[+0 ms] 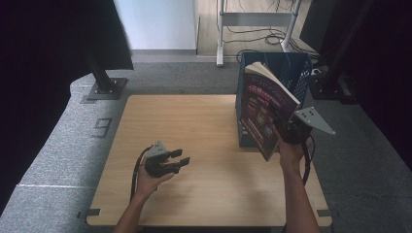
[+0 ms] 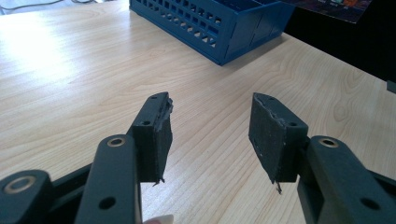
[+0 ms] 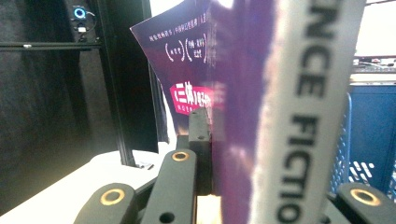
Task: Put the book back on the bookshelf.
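Right gripper [image 1: 286,127] clamps a book [image 1: 265,109] near its lower edge, jaws closed tight on the cover and pages, so the volume stands tilted in the air just in front of the blue crate [image 1: 297,73]. Gripping low seems to leave the top free to fan open and to go into the crate first. In the right gripper view the spine [image 3: 303,112] runs up beside the jaws. Left gripper [image 1: 180,161] rests low over the bench [image 1: 204,121], well apart, its jaws parted about halfway with nothing between them, probably kept ready to steady the book or crate.
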`<state>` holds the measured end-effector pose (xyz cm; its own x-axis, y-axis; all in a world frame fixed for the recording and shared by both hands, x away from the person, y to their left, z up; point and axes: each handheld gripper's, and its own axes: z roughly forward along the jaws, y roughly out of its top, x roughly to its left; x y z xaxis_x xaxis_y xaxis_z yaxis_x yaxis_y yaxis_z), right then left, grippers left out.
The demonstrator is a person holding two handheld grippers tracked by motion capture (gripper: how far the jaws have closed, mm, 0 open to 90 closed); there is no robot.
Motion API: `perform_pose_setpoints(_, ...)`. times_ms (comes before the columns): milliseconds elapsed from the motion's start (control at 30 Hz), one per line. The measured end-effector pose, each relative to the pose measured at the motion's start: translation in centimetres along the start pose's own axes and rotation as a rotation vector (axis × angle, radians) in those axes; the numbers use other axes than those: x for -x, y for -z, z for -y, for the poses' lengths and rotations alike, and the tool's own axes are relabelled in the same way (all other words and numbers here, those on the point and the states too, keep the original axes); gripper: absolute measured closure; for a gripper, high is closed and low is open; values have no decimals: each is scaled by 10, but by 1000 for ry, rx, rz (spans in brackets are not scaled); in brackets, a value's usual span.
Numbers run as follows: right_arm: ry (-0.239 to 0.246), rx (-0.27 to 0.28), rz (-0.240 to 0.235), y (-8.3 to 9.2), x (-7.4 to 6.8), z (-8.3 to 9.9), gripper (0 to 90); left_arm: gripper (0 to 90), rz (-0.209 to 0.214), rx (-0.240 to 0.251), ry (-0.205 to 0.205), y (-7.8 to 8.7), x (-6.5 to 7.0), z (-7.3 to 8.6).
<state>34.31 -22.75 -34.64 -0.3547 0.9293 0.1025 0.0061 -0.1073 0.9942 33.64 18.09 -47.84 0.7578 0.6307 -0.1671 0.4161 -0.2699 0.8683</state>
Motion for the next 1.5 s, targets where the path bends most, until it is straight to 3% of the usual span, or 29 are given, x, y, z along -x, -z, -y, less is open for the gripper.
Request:
perform_pose_setpoints(900, -1, -9, 75, -29, 11, 2, 816, 485, 1, -3, 12, 1, -4, 2)
perform_pose_setpoints(1167, -29, -6, 91, -40, 15, 5, 815, 484, 0, -3, 14, 2, -5, 2)
perform_pose_setpoints(1500, -32, -13, 110, -51, 17, 6, 816, 485, 1, 0, 14, 4, -6, 2)
